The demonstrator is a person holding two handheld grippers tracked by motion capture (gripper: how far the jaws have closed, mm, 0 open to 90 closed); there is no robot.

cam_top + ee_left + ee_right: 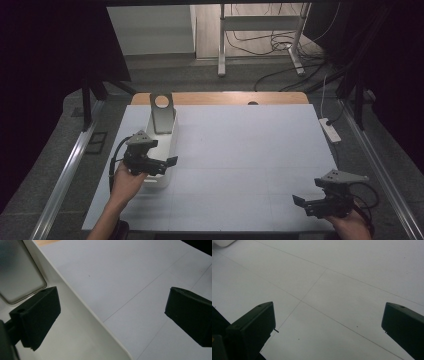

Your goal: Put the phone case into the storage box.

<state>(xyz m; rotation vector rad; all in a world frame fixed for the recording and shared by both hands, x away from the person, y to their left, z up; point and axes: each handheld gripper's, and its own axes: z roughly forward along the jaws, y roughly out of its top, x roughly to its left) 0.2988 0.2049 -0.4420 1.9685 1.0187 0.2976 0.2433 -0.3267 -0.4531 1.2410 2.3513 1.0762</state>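
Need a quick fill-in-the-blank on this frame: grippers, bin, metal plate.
1. The left gripper straddles the white bin's ____ wall.
2. Both grippers' jaws stand ____.
3. The metal plate in the bin has a round ____ near its top.
4. The right gripper hovers over bare ____.

Missing words: right; open; hole; table

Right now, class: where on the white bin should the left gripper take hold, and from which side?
Grip the white bin by its long right wall, coming from above. That thin upright wall already runs between the open jaws of the left gripper, one jaw inside the bin, one over the table. The metal plate leans at the far end, clear of that spot.
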